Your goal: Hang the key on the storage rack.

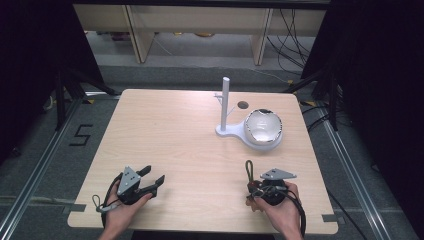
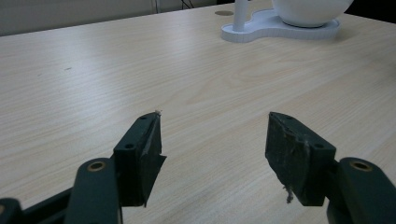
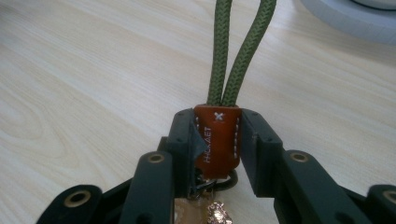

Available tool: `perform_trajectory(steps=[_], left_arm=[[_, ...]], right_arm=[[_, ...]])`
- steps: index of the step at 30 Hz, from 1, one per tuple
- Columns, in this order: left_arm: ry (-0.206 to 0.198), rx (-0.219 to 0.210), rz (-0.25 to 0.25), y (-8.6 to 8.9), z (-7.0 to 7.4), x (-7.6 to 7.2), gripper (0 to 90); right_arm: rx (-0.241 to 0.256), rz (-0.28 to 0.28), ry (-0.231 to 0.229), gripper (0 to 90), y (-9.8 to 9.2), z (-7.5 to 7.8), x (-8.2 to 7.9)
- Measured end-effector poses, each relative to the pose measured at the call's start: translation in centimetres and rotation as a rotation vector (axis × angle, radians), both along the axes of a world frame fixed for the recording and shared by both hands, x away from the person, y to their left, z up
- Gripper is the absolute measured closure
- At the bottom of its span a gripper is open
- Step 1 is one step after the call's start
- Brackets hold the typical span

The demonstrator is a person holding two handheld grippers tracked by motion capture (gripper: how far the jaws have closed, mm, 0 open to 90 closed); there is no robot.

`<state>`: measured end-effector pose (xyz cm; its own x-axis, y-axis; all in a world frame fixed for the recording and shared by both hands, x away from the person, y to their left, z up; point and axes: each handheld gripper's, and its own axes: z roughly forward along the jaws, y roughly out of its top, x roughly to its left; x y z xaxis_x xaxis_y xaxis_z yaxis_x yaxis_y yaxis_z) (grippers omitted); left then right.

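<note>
The room around you is dark at both sides, with black drapes and tripod legs flanking the surface; pale furniture legs (image 1: 140,35) and loose cables (image 1: 290,30) stand on the grey floor beyond the far edge. A "5" (image 1: 81,135) is marked on the floor off the left edge.

The surface (image 1: 170,135) is a light wood-grain top with rounded corners and a small round hole (image 1: 243,105) close to its far edge.

Near the far right corner rests a white stand (image 1: 226,107): a flat base with an upright post. A white bowl (image 1: 263,127) with a shiny inside sits on the right end of that base. In the left gripper view the base (image 2: 275,29) and the foot of the post lie far ahead, toward the top right.

Your left claw (image 1: 152,179) rests by the near left corner, jaws spread wide with bare wood between them; the left gripper view confirms the gap (image 2: 215,140).

Your right claw (image 1: 255,189) sits toward the near right corner, jaws pressed in on a keychain strap. The right gripper view shows the jaws pinching its orange-brown leather tab (image 3: 218,140) from both sides. A doubled olive-green cord loop (image 3: 233,51) runs forward from the tab; in the high view the cord (image 1: 248,170) lies on the wood, pointing toward the far edge. A small metal ring and trinket (image 3: 217,212) hang below the tab.
</note>
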<state>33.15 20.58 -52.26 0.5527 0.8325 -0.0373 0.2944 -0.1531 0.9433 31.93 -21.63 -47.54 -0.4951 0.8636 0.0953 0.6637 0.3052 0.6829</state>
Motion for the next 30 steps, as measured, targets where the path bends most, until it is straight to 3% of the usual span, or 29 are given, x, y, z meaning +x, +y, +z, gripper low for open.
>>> perform_trajectory(steps=[1,3,7,8,11,12,21,22,25,26,28,30], left_arm=[[0.0,0.0,0.0,0.0,0.0,0.0,35.6],[0.0,0.0,0.0,0.0,0.0,0.0,35.7],[0.0,0.001,0.001,0.0,0.0,0.0,35.6],[-0.001,0.004,0.0,0.0,0.0,0.0,35.7],[0.0,0.004,0.001,0.0,0.0,0.0,35.7],[0.0,0.003,0.001,0.0,0.0,0.0,35.7],[0.0,0.002,0.002,0.0,0.0,0.0,35.7],[0.0,0.001,0.002,0.0,0.0,0.0,35.7],[0.0,0.002,0.003,0.0,0.0,0.0,35.7],[0.0,0.003,0.003,0.0,0.0,0.0,35.7],[-0.001,0.003,0.004,0.0,0.0,0.0,35.7],[-0.004,0.013,0.0,0.0,0.0,0.0,35.8]], right_arm=[[-0.011,0.028,-0.047,67.9,-0.2,-0.3,0.1],[0.003,0.012,-0.036,68.0,-0.1,-0.3,-0.1],[0.024,0.001,-0.072,67.9,-0.1,-0.5,-0.4],[0.02,0.018,-0.108,67.9,-0.2,-0.8,-0.4],[0.05,0.007,-0.119,67.9,-0.1,-0.8,-0.6],[0.055,0.005,-0.154,68.0,-0.2,-1.0,-0.7],[0.084,-0.001,-0.204,68.0,-0.2,-1.3,-1.1],[0.096,-0.002,-0.236,68.0,-0.2,-1.4,-1.1],[0.086,-0.003,-0.257,68.0,-0.3,-1.5,-1.2],[0.11,-0.002,-0.274,68.0,-0.2,-1.6,-1.3],[0.109,-0.003,-0.278,68.0,-0.2,-1.6,-1.3],[0.124,-0.001,-0.322,68.0,-0.3,-1.7,-1.3]])
